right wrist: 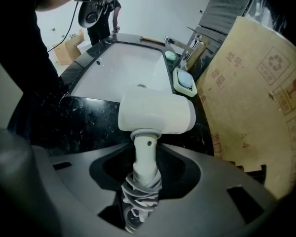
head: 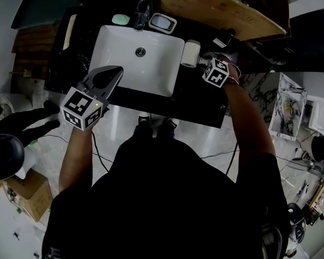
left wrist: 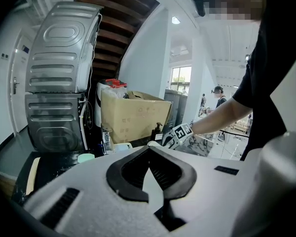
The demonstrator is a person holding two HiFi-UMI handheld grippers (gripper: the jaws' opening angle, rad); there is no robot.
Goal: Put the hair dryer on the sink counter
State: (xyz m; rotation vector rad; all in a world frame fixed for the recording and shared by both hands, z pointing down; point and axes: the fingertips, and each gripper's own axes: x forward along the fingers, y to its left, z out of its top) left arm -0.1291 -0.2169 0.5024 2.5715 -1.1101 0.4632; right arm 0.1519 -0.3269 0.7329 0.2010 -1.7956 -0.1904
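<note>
- Right tongs (right wrist: 147, 154) first: they're clamped on the handle of the white hair dryer (right wrist: 157, 111), right where the cord is wound round it.
- Left tongs (left wrist: 149, 149) have their tips pressed together, and we see nothing between them.
- The hair dryer is held with its barrel over the black desk (right wrist: 84, 117), just right of the white sink (right wrist: 123, 63). We can't tell whether it touches the stone.
- Beyond the barrel sits a soap dish (right wrist: 184, 81) with a pale bar in it. Further back there's a small green round thing (right wrist: 170, 56) and the faucet (right wrist: 187, 43).
- A big cardboard box (right wrist: 256, 93) crowds in on the right, leaning close over that end of the desk.
- From the left gripper view we catch a silver appliance (left wrist: 59, 83) and another carton (left wrist: 133, 117) behind the desk.
- On writing, the big box carries a recycling-arrows mark and a fragile-glass sign. It also has lines of printed characters too skewed for us to read.
- Black-and-white square markers show on both cubes.
- On pose, the right arm (head: 248, 123) is bare and stretched forward, with the wrist over the desk's right part.
- The left arm (head: 75, 155) is bent, holding its tongs over the sink's front left corner and pointing inward.
</note>
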